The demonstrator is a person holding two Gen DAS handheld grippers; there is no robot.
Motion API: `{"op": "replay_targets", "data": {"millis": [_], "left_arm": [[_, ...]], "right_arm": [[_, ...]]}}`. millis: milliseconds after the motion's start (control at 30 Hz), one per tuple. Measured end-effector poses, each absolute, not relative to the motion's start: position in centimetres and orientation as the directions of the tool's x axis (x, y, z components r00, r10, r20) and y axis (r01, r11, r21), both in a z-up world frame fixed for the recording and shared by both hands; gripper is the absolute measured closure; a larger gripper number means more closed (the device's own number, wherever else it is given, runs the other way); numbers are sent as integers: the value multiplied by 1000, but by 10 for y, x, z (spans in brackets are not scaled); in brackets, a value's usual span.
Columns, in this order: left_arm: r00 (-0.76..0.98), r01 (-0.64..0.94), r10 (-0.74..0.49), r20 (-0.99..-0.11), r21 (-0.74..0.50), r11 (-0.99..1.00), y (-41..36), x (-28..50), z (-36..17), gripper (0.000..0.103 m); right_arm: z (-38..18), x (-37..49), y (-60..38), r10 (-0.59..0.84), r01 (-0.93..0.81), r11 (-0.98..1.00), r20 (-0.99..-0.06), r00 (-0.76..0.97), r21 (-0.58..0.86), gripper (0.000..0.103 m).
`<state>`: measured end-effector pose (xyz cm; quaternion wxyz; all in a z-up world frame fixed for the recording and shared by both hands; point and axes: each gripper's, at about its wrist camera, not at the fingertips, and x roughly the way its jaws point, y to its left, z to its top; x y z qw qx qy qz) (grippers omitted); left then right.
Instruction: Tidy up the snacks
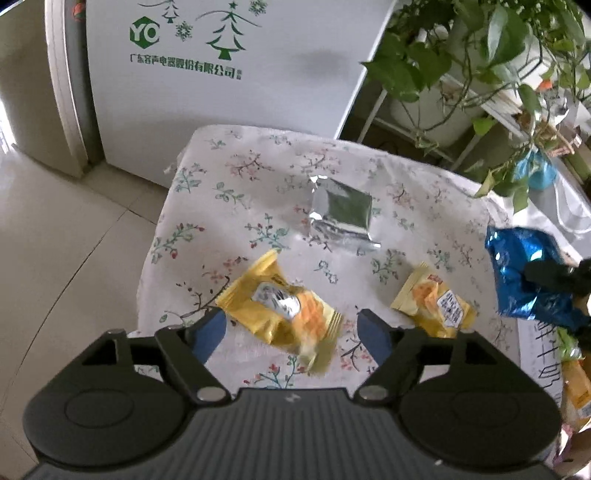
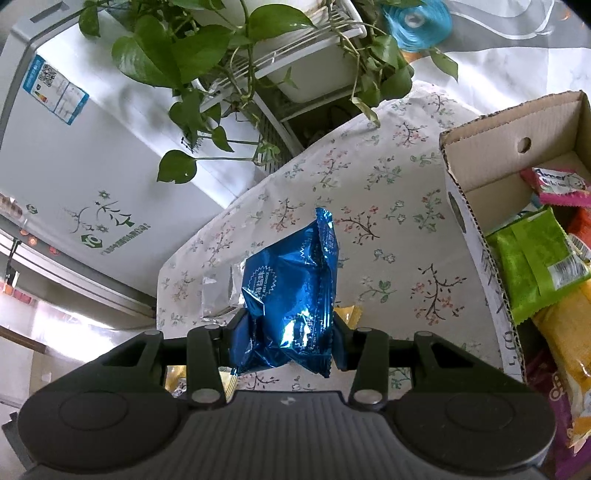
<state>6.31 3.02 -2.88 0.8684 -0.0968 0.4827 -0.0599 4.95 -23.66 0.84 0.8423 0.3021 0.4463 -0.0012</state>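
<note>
My left gripper (image 1: 295,334) is open, its blue-padded jaws either side of a yellow snack packet (image 1: 280,314) lying on the floral tablecloth (image 1: 236,177). A second, smaller yellow packet (image 1: 434,306) lies to its right and a silver foil packet (image 1: 341,214) lies farther back. My right gripper (image 2: 288,341) is shut on a blue foil snack packet (image 2: 291,291) and holds it above the cloth; it also shows in the left wrist view (image 1: 524,273). A cardboard box (image 2: 480,155) at the right holds several snack packets, among them a green one (image 2: 535,273).
A white fridge (image 1: 229,85) with green print stands behind the table. A leafy potted plant (image 2: 207,55) on a white wire rack hangs over the far table corner. A blue tape roll (image 2: 417,22) lies beyond. Tiled floor (image 1: 55,240) is at the left.
</note>
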Motion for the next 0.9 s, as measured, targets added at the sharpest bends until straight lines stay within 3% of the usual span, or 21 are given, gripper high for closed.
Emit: {"op": "replay_targets", "data": {"millis": [367,733,800,900], "left_arm": [[536,-4,-128,-834,-154,988,27,70,-38,20],[511,-117,-47,-858,-123,985,14,92,-54,18],[499,-119,-19,-866,-90,989,11,91,-58,25],[522,-92,-21,-853,-81,992,10,86,-56,47]], "right_arm": [[8,51,-236,283,272,808,-749,600,523,53],[8,54,-232,289,256,816,-750,594,518,53],[7,54,-233,293,258,813,-749,593,522,53],[7,54,-235,296,260,812,-752,589,523,53]]}}
